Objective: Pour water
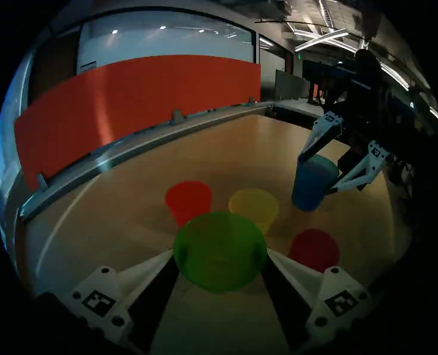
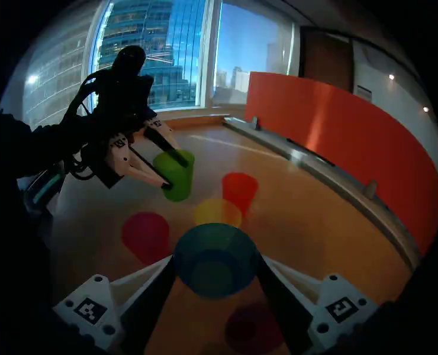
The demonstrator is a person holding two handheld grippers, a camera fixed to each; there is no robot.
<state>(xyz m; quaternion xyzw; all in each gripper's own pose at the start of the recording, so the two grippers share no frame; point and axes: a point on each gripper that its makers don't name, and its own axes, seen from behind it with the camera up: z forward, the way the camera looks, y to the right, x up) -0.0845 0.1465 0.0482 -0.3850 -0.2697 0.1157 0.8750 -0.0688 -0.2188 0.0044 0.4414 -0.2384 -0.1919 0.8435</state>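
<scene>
The green cup (image 1: 220,251), blue cup (image 1: 312,182), yellow cup (image 1: 254,207), orange-red cup (image 1: 188,201) and dark red cup (image 1: 313,249) were each one plain colour. The table (image 1: 130,201) was tan wood — the wall panel (image 1: 130,100) orange, the tags (image 1: 97,302) black-and-white squares.

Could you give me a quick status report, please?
Left gripper shut on green cup. Right gripper shut on blue cup. Orange cup, yellow cup, red cup on table between them.

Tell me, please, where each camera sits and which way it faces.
Left gripper view: rides the left tool, facing the orange partition; its fingers clamp a green plastic cup.
Right gripper view: rides the right tool, facing the windows; its fingers clamp a blue plastic cup.
Shared: both tools, both cups, the wooden table, yellow plastic cup.
</scene>
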